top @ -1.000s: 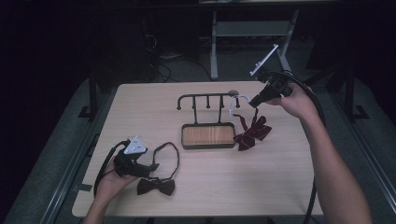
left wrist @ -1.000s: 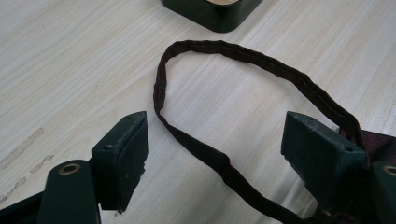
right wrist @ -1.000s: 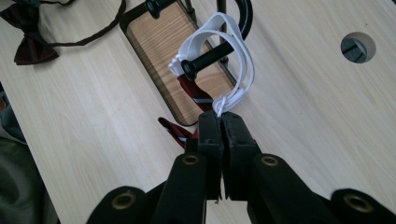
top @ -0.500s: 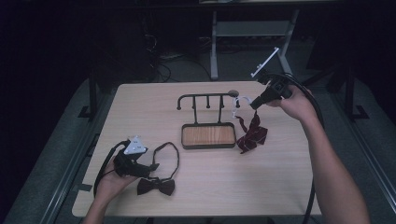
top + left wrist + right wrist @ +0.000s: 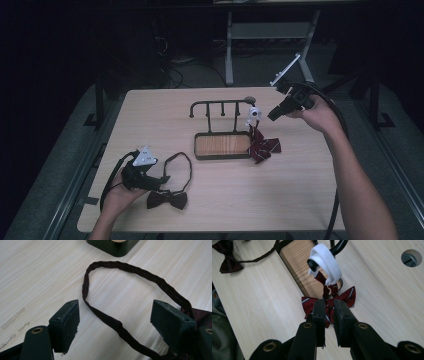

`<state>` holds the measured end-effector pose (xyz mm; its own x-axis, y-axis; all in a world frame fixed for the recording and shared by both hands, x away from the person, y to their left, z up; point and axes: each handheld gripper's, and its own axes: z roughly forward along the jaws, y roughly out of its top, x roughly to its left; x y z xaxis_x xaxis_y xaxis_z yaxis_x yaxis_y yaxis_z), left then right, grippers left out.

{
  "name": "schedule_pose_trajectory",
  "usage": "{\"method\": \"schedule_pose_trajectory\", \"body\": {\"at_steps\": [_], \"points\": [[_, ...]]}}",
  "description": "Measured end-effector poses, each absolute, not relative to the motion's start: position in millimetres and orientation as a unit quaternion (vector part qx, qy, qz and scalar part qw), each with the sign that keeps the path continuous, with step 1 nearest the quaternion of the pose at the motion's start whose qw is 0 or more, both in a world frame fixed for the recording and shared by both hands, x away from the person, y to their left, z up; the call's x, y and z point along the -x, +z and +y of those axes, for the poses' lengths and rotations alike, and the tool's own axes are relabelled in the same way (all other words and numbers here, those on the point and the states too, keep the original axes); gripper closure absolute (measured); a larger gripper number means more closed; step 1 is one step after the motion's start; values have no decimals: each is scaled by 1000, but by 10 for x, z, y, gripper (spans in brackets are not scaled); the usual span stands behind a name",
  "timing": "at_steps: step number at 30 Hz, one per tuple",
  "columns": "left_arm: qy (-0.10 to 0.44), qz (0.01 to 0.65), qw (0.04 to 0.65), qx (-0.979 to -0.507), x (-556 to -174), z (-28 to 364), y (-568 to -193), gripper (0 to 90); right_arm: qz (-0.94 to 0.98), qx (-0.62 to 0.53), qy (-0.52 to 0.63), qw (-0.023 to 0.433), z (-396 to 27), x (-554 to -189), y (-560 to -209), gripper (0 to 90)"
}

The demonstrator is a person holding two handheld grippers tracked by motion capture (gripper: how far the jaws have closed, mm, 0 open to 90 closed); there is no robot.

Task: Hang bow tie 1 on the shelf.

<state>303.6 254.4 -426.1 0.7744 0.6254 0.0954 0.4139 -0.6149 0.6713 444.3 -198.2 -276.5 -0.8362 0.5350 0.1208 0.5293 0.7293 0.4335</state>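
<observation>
- Red striped bow tie [image 5: 264, 147] hanging by its white strap [image 5: 253, 113] from the rack [image 5: 222, 105], right end hook.
- Right tool [image 5: 274, 114] right of rack, jaws just parting, nothing gripped.
- Left tool [image 5: 161, 180] open, astride black bow tie strap [image 5: 120, 327], near front-left of rack.

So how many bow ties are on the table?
2: a red striped bow tie hanging from the rack's right hook, and a dark bow tie lying near the left hand-held gripper.
</observation>
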Motion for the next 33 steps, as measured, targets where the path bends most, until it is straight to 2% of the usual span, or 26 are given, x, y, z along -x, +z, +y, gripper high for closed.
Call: {"method": "schedule_pose_trajectory", "body": {"at_steps": [33], "points": [[160, 288, 318, -889, -3045, 2511, -4278, 238, 928, -269, 258, -21, -2094, -4162, -3101, 630]]}}
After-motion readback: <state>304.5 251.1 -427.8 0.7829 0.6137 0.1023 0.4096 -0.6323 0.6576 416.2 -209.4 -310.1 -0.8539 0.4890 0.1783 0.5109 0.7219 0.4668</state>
